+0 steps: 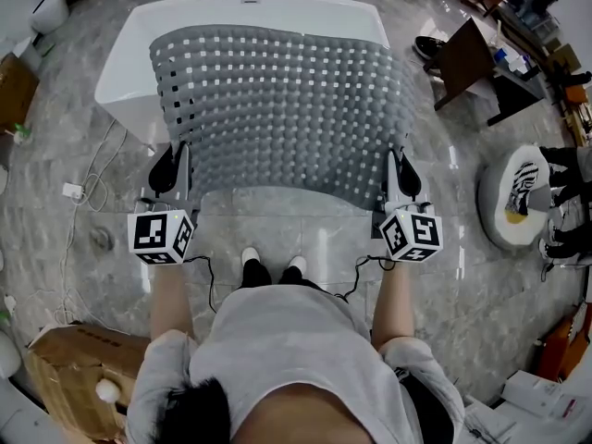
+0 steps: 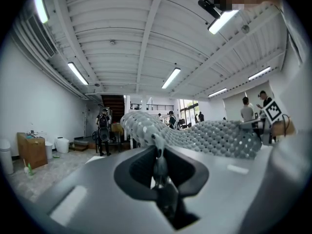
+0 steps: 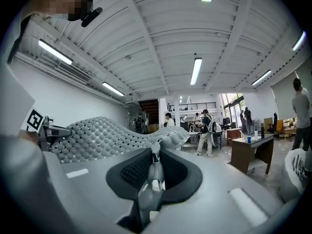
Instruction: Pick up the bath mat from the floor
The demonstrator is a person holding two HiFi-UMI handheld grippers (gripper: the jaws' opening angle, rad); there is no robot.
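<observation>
Now, bath mat [image 1: 277, 109]: stretching out, long axis running left-right.
Left gripper [image 1: 176, 170]: clamping near-left corner.
Right gripper [image 1: 399, 172]: clamping near-right corner.

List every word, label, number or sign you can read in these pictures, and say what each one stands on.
No readable words or numbers anywhere.
Left marker cube: square black-and-white code patterns, no letters.
Right marker cube: the same kind of pattern, no letters.
Bath mat: no tag or print showing.
Cardboard box: no legible print.
</observation>
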